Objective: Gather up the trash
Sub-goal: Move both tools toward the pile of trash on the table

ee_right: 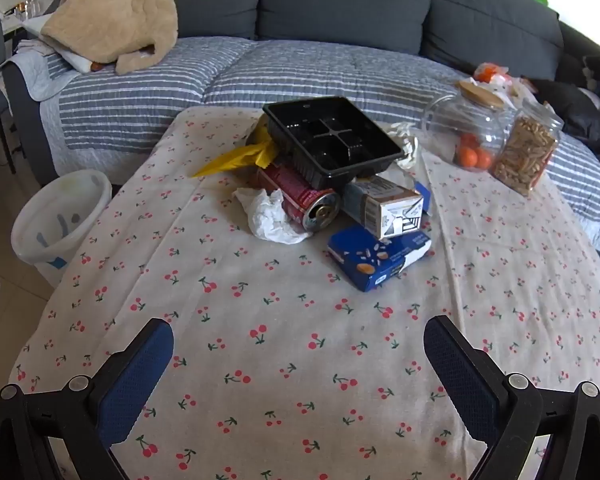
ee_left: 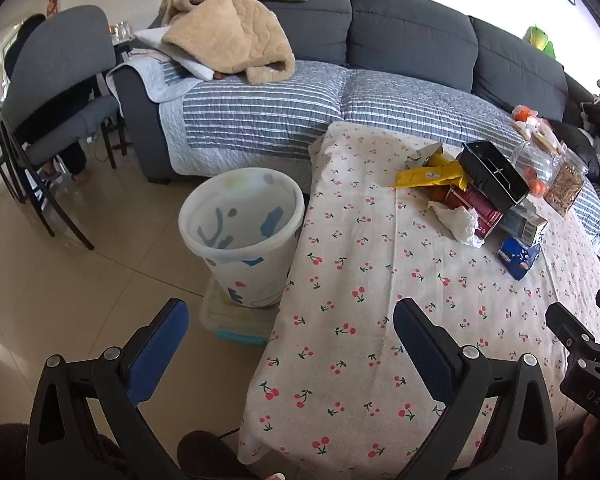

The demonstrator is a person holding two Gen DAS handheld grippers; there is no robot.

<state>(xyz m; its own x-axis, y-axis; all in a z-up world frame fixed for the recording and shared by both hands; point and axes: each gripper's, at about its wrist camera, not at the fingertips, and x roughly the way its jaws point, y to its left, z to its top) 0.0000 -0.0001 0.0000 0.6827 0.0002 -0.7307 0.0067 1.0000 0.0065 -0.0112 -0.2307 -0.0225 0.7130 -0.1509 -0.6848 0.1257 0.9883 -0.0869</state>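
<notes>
On cherry-print tablecloth (ee_right: 284, 360) – trash pile (ee_right: 328, 184) | bin (ee_left: 242, 232) beside table, sofa (ee_right: 340, 4) behind | both tongs – left (ee_left: 292, 344), right (ee_right: 300, 360) – apart, empty

The left wrist view looked forward and down from the near left edge of the table (ee_left: 380, 280), taking in the bin (ee_left: 242, 236) on the floor beside it. The right wrist view faced straight across the table (ee_right: 280, 360) from its near end, closer to the trash pile (ee_right: 332, 184). Both shared pile (ee_left: 476, 196), bin (ee_right: 60, 216) and sofa (ee_left: 412, 28).
</notes>
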